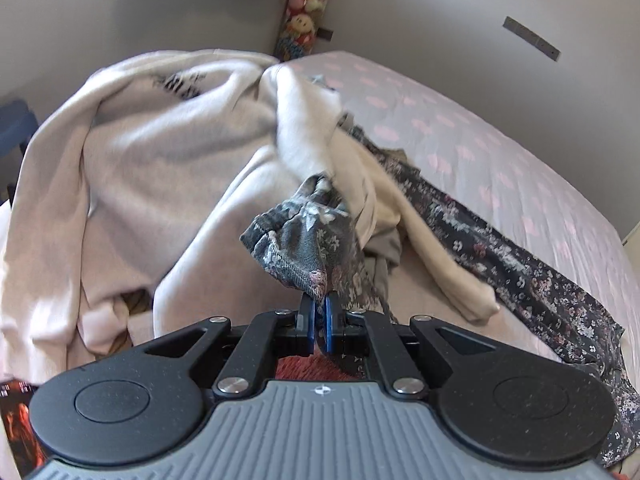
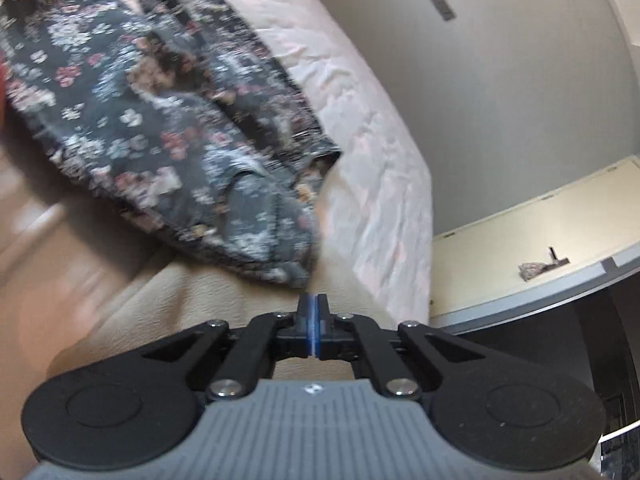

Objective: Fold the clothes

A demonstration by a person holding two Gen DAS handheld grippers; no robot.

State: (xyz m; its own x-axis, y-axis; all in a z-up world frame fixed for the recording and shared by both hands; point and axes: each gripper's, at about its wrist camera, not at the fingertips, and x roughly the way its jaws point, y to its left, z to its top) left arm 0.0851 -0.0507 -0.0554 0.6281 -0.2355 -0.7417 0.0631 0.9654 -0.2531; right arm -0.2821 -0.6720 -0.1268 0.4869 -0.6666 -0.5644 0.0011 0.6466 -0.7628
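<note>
One dark floral garment (image 1: 304, 240) and two pale ones, a grey-white sweatshirt (image 1: 132, 152) and a cream top (image 1: 400, 220), lie heaped on one pink-patterned bedspread (image 1: 500, 152). The left gripper (image 1: 319, 312) is closed tight on a bunched corner of the floral cloth, which rises just ahead of its jaws. The right gripper (image 2: 313, 308) is also closed, blue pads together; the floral hem sits just ahead, and whether cloth is pinched I cannot tell.

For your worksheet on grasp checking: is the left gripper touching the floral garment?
Touching. The left wrist view shows the left gripper with its blue pads closed on a bunched corner of the floral garment, which rises straight out from between them.
</note>
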